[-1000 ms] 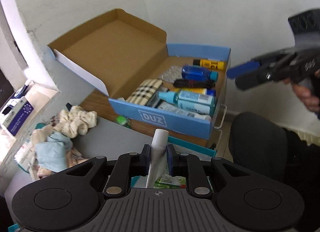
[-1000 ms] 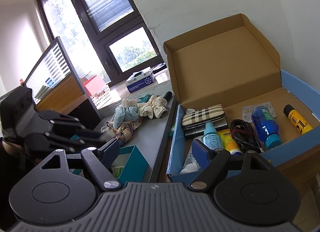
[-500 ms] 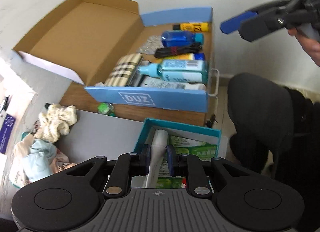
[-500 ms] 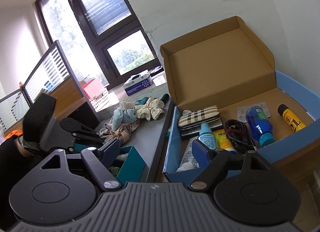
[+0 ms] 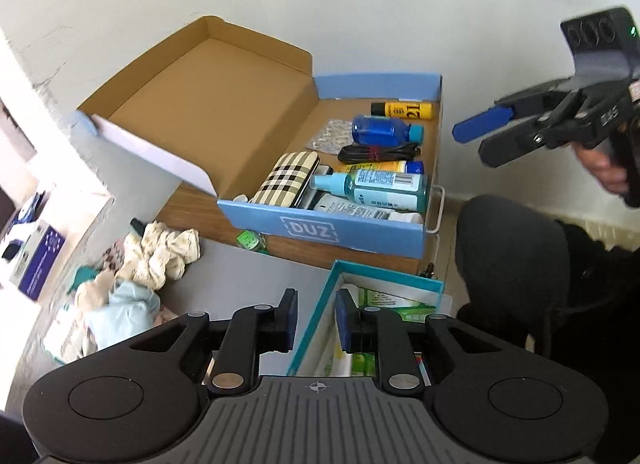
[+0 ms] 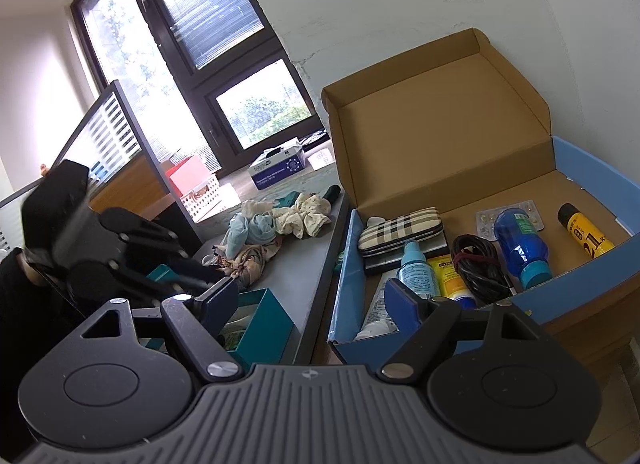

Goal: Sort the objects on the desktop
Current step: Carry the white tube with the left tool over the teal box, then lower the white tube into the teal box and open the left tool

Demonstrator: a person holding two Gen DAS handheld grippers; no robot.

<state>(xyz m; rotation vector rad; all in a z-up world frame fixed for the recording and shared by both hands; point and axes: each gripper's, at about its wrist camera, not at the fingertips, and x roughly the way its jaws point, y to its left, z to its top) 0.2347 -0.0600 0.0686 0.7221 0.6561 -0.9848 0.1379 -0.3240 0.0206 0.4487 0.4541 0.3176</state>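
Both grippers are empty: the left gripper (image 5: 316, 318) hangs part-open right above the teal box (image 5: 384, 284), probably its sorting bin, while the right gripper (image 6: 316, 298) gapes wide before the blue DUZ box (image 6: 352, 264) of bottles. Cloths (image 5: 160, 252) wait unsorted to its left; the teal box's contents are half hidden.

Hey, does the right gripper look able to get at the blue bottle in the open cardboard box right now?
Probably yes. The right gripper is open and empty, the box has its lid folded back, and the blue bottle lies uncovered on top, with the black cable close beside it.
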